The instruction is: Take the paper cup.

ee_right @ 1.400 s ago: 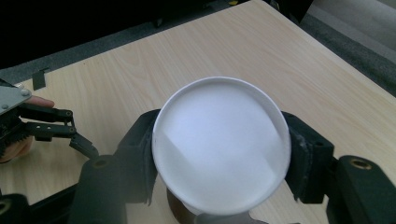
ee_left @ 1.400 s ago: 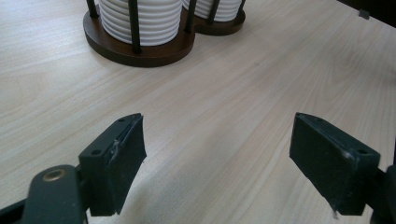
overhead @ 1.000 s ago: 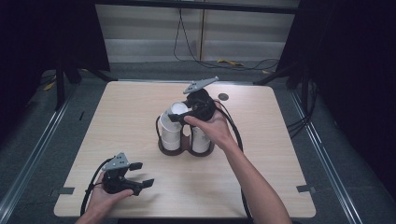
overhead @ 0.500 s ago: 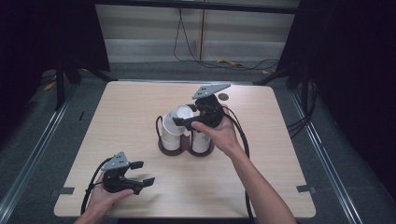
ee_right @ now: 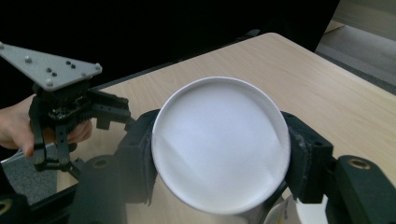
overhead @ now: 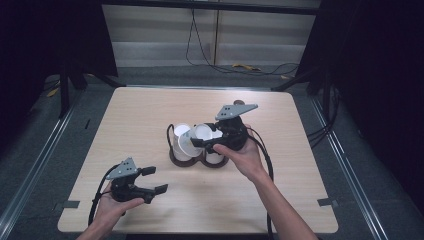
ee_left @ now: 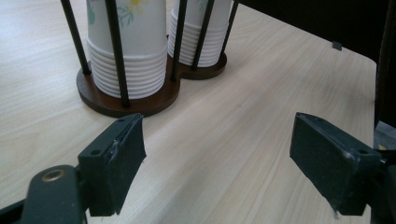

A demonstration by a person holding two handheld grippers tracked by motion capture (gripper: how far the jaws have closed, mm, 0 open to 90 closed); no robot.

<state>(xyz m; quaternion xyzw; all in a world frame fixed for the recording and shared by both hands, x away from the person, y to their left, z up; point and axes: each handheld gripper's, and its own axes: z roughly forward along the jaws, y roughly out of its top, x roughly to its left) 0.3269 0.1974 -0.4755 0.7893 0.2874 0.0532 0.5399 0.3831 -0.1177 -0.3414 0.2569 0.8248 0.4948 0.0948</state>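
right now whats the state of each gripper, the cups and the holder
left gripper: open, empty, held low over the table
right gripper: shut on a white paper cup, jaws on either side
held cup: tipped, lifted above the stacks
cup stacks: upright, nested in the holder
cup holder: upright on the table

Light wood worktop (overhead: 150, 125) with rounded corners, on grey floor (overhead: 350, 165). Black cables (overhead: 210, 55) and a yellow one (overhead: 245, 66) on floor beyond far edge. Metal rails (overhead: 30, 170) run along both sides. Dark curtains (overhead: 375, 60) flank left and right.
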